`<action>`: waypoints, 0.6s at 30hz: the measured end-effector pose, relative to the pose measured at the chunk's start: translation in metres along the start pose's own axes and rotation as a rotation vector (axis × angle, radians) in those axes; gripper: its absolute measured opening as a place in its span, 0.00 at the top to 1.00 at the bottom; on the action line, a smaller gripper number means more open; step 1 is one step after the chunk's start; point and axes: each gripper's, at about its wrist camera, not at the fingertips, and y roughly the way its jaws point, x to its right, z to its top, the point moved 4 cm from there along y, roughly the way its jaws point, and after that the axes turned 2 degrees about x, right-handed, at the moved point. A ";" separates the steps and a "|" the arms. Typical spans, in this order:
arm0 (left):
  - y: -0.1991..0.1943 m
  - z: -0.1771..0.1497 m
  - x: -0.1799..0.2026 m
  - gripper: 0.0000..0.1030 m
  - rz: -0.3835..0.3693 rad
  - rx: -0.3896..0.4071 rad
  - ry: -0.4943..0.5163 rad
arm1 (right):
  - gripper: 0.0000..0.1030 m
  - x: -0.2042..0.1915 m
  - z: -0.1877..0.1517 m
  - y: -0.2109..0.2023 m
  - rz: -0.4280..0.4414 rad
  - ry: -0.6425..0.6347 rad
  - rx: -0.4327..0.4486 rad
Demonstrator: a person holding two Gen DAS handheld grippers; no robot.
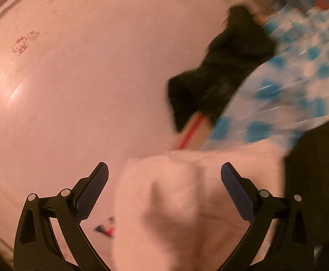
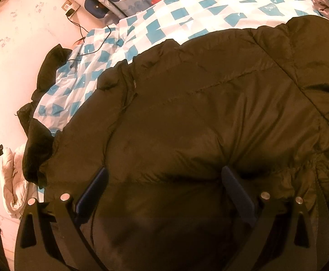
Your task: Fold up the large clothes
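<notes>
over jacket [image 2: 198, 124] hem, open tongs [image 2: 164, 176]

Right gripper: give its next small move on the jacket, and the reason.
Probably close the right gripper on the jacket: its jaws are open, with a puffy fold between them, nothing gripped. The left gripper is open too, off over white cloth.

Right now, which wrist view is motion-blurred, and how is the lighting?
Left wrist view: heavy motion smear across the blue-and-white checked bedcover and pale crumpled cloth; only the left gripper reads sharp. Right wrist view: crisp, seams on the dark puffy quilted jacket legible. Both carry a warm pinkish cast and fisheye bending.
</notes>
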 end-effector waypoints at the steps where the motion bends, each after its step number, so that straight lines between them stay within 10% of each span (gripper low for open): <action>1: -0.023 -0.003 0.014 0.07 -0.092 0.080 0.022 | 0.07 0.000 0.000 0.000 0.000 0.001 -0.001; 7: -0.137 -0.065 0.124 0.07 -0.037 0.480 0.531 | 0.07 0.000 0.001 0.000 0.002 0.003 -0.001; 11: -0.155 -0.116 0.193 0.07 0.161 0.667 0.897 | 0.07 0.001 0.001 0.000 0.008 0.010 0.000; 18: -0.084 -0.118 0.238 0.07 0.403 0.603 1.317 | 0.07 0.005 0.002 -0.002 0.027 0.031 -0.003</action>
